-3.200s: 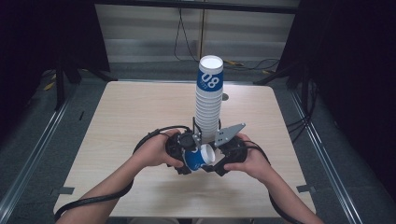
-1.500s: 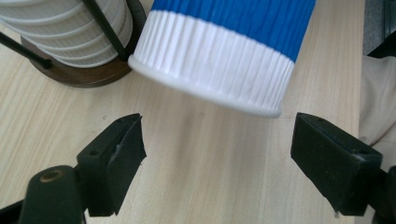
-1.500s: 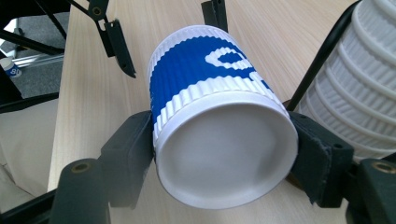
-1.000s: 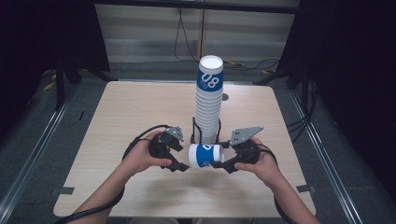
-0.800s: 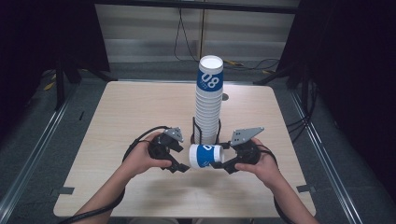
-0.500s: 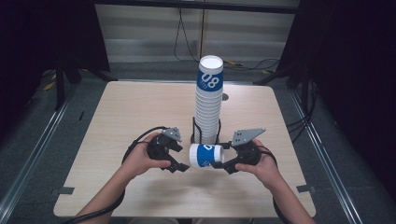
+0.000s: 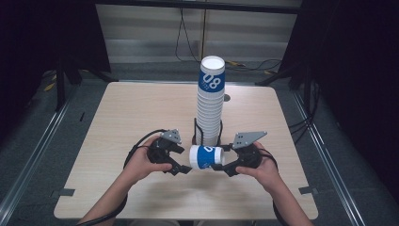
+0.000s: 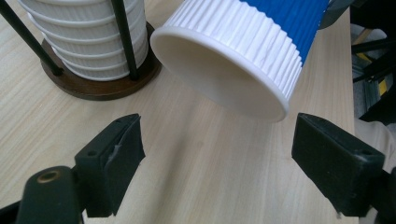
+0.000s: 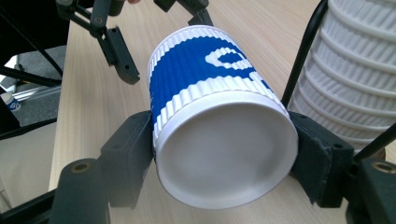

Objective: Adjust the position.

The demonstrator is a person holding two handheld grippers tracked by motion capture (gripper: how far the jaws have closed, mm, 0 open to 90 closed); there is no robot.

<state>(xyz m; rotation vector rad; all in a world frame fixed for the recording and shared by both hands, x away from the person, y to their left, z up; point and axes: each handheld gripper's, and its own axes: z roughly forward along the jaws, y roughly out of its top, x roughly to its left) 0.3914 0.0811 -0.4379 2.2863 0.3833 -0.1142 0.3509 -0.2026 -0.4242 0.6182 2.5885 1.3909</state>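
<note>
- Surface [image 7: 131, 113]: light wood-grain top, seen from the high view with the person's forearms entering from the near edge.
- Cup stack [image 7: 210, 106]: a tall column of ribbed white paper cups stands upright near the middle of the surface. The uppermost cup carries a blue band with white numerals.
- Holder [image 8: 100, 81]: a round dark wooden base with thin black upright rods around the lower cups of the stack. In the left gripper view the base lies just beyond the loose cup's rim.
- Loose cup [image 7: 205, 157]: one ribbed white cup with a blue band lies on its side in the air, just in front of the holder and between the two hands. Its open mouth faces the left tongs; its closed bottom faces the right tongs.
- Right tongs [image 9: 224, 154]: clamped on the loose cup near its base, one black pad pressed against each side of the ribbed wall. The right hand [image 7: 263, 169] grips the tool body.
- Left tongs [image 8: 217, 154]: spread wide apart, with the cup's rim just ahead of them and neither pad touching it. The left hand [image 7: 139, 162] holds this tool close to the cup's open end.
- Cables [image 7: 141, 141]: black leads trail from the left tool across the surface.
</note>
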